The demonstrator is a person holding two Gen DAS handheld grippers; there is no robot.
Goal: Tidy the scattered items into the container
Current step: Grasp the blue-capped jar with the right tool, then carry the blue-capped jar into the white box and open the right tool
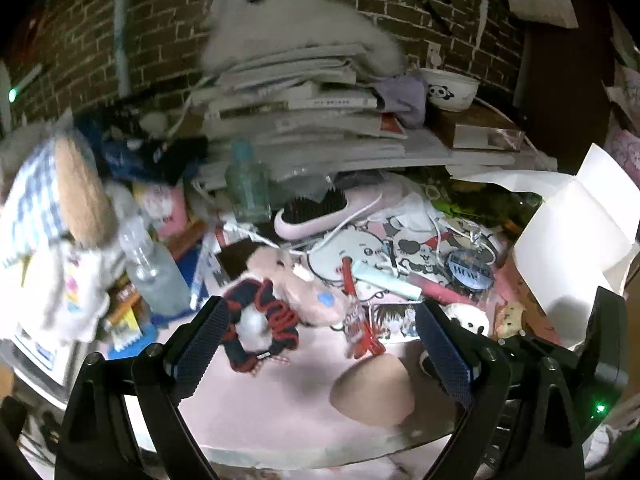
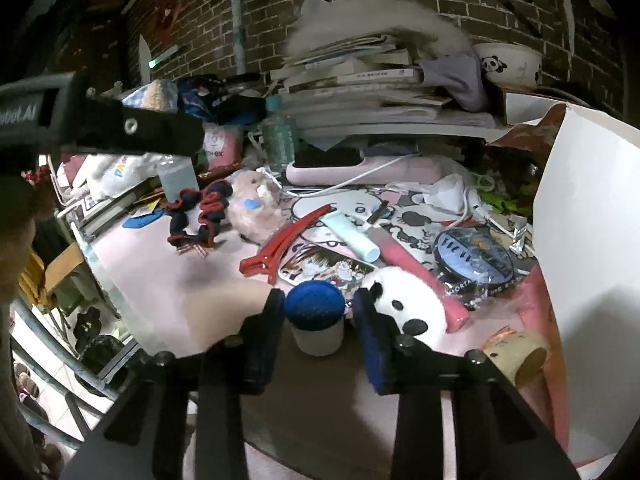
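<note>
My left gripper (image 1: 320, 340) hangs open over the pink mat (image 1: 280, 400), nothing between its fingers. A navy-and-red scrunchie (image 1: 260, 320) lies just beyond its left finger, with a pink plush (image 1: 304, 284) and a red hair clip (image 1: 358, 320) behind. A beige sponge (image 1: 372, 388) rests near its right finger. My right gripper (image 2: 318, 320) is shut on a small white pot with a blue knitted top (image 2: 316, 312). A white panda plush (image 2: 404, 304) touches its right finger. The white box (image 2: 592, 220) stands open at the right.
A stack of books (image 1: 300, 100) and a panda bowl (image 1: 452, 88) fill the back. Bottles (image 1: 248, 184), a pink hairbrush (image 1: 328, 216), white cables, a blue tape roll (image 2: 472, 260) and a pink tube (image 2: 416, 268) clutter the mat. The table edge (image 2: 100, 272) drops off at the left.
</note>
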